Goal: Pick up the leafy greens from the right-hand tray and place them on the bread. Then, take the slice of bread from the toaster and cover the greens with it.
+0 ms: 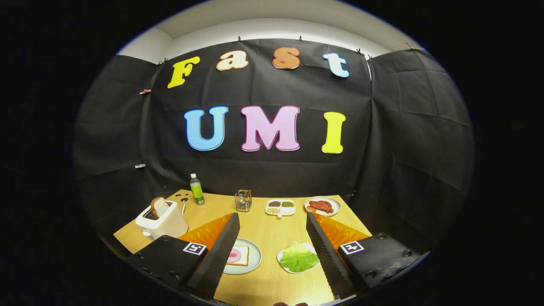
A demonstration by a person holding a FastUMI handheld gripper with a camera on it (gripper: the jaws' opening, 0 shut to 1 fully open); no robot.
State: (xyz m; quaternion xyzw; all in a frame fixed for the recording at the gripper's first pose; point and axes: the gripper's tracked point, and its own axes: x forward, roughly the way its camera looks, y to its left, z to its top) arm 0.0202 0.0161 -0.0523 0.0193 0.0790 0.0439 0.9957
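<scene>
At the left of the frame, on the wooden table (263, 229), the white toaster (162, 221) stands with a slice of bread (160, 206) sticking up out of its slot. A green bottle (196, 189) stands behind it, near the booth wall. Further right, low in the frame, a round plate (255, 250) holds the open bread (239, 255) with a pink slice on top, partly hidden by the left finger. Toward the centre back sit a small glass holder (243, 200), a divided dish (280, 207) and a plate of red food (323, 206). Lower right of centre, the leafy greens (298, 257) lie flat on their small white tray (282, 255), just inside the right finger. The gripper (270, 246) has its fingers spread wide, holding nothing, raised above the table. The greens lie ahead of the fingers and toward the right one, so I judge the coming move calls for a drop forward with a slight shift right to centre the leaf between them
</scene>
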